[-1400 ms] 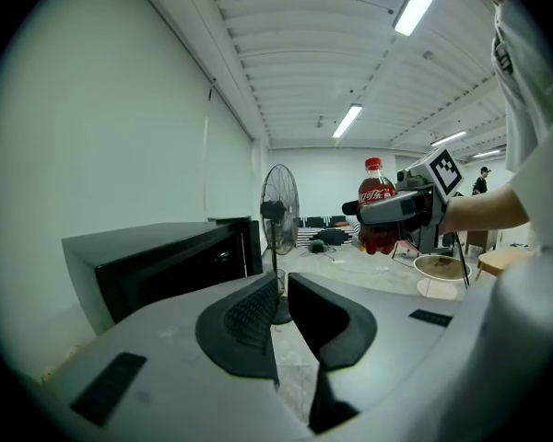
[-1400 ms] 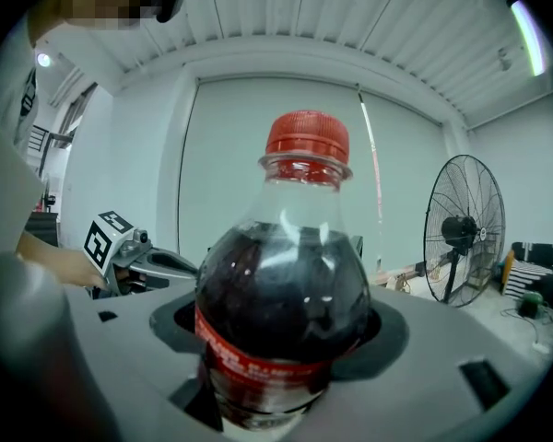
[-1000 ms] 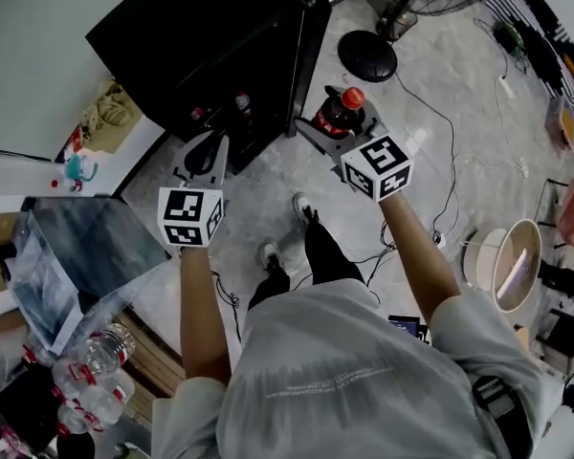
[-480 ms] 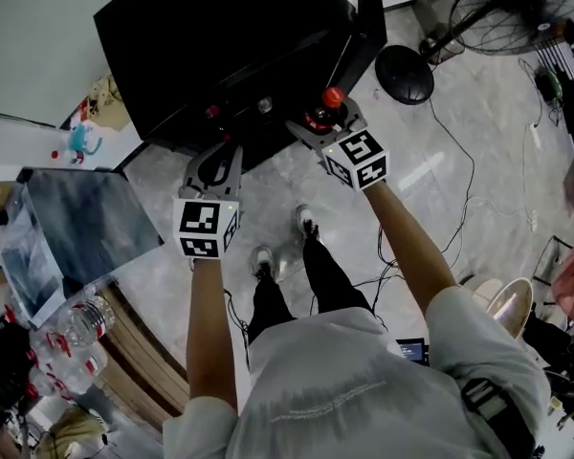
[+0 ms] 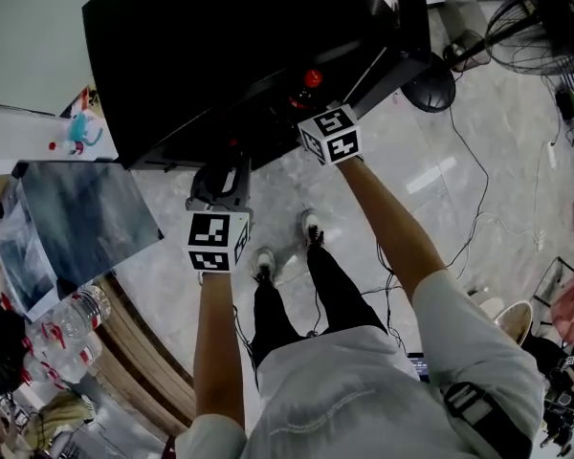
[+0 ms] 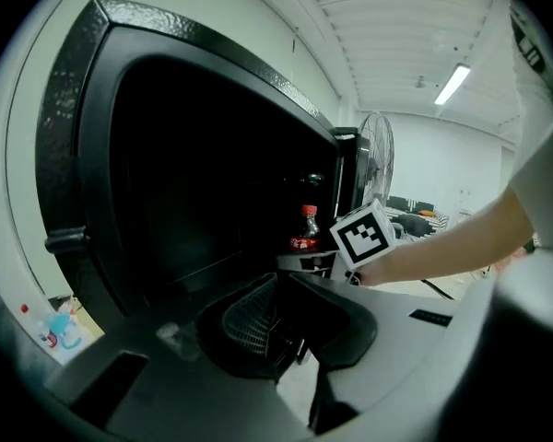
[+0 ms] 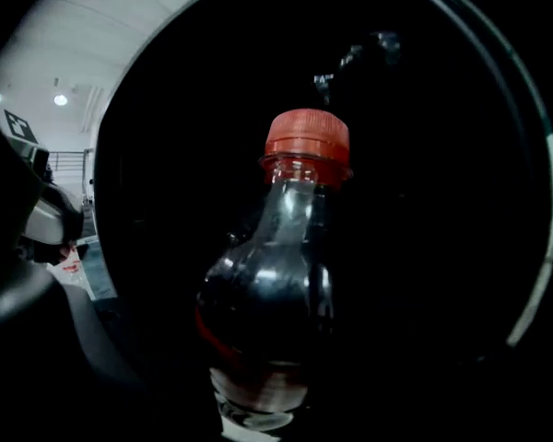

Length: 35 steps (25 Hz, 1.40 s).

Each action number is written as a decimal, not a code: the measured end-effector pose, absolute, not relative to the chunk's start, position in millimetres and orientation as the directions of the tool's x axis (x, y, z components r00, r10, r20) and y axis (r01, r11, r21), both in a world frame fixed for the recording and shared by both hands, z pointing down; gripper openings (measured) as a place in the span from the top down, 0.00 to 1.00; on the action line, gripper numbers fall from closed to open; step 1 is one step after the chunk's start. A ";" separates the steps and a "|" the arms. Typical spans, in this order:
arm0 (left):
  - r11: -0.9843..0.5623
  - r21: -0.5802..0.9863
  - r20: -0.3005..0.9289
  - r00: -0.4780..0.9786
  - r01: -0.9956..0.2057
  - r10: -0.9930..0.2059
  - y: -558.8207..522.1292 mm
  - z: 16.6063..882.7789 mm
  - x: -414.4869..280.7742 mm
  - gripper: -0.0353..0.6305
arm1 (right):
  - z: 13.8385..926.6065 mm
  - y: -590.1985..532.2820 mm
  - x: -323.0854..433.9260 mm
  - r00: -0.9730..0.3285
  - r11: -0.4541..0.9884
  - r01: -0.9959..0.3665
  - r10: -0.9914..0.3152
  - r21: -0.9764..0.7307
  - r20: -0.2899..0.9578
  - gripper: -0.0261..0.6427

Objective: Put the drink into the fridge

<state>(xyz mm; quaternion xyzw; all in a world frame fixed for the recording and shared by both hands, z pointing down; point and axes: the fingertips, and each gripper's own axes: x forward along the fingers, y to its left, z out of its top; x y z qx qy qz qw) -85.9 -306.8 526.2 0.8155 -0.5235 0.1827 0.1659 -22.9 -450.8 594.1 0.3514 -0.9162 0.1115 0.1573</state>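
A dark cola bottle (image 5: 304, 92) with a red cap is held upright in my right gripper (image 5: 306, 103), which is shut on its lower body. The bottle is at the mouth of the open black fridge (image 5: 220, 36), just inside its dark opening. In the right gripper view the bottle (image 7: 275, 293) fills the middle against the dark interior, and the jaws are lost in shadow. In the left gripper view the bottle (image 6: 303, 233) shows ahead on the right. My left gripper (image 5: 220, 175) hangs lower, in front of the fridge, its jaws (image 6: 281, 328) together and holding nothing.
The fridge door (image 5: 411, 12) stands open at the right. A grey bin (image 5: 72, 218) and a pack of water bottles (image 5: 72, 338) sit at the left. A floor fan (image 5: 545, 22), its round base (image 5: 432, 70) and cables (image 5: 478, 185) lie to the right.
The person has stepped closer to the fridge. My right gripper has carried the bottle forward from the marble floor area into the fridge opening. The left gripper has followed, staying shut.
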 end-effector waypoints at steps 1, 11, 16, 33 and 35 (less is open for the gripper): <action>-0.395 0.079 0.477 0.383 -0.915 -0.791 -307.2 529.9 -85.7 0.89 | 599.2 -457.6 -26.3 -0.698 0.729 -0.680 -0.612 -0.075 0.372 0.47; -0.372 0.081 0.488 0.362 -0.925 -0.794 -330.7 551.4 -84.5 0.89 | 636.7 -508.2 -47.1 -0.664 0.727 -0.687 -0.640 0.024 0.386 0.47; -0.350 0.081 0.495 0.342 -0.933 -0.799 -342.8 562.6 -79.6 0.89 | 650.8 -518.6 -54.8 -0.664 0.728 -0.685 -0.643 0.033 0.382 0.47; -0.362 0.095 0.489 0.360 -0.927 -0.794 -342.9 574.6 -68.5 0.89 | 668.1 -509.9 -51.7 -0.684 0.738 -0.674 -0.620 -0.007 0.384 0.39; -0.366 0.093 0.488 0.363 -0.926 -0.794 -339.7 573.7 -67.7 0.89 | 671.9 -505.0 -48.4 -0.674 0.735 -0.678 -0.620 -0.003 0.402 0.41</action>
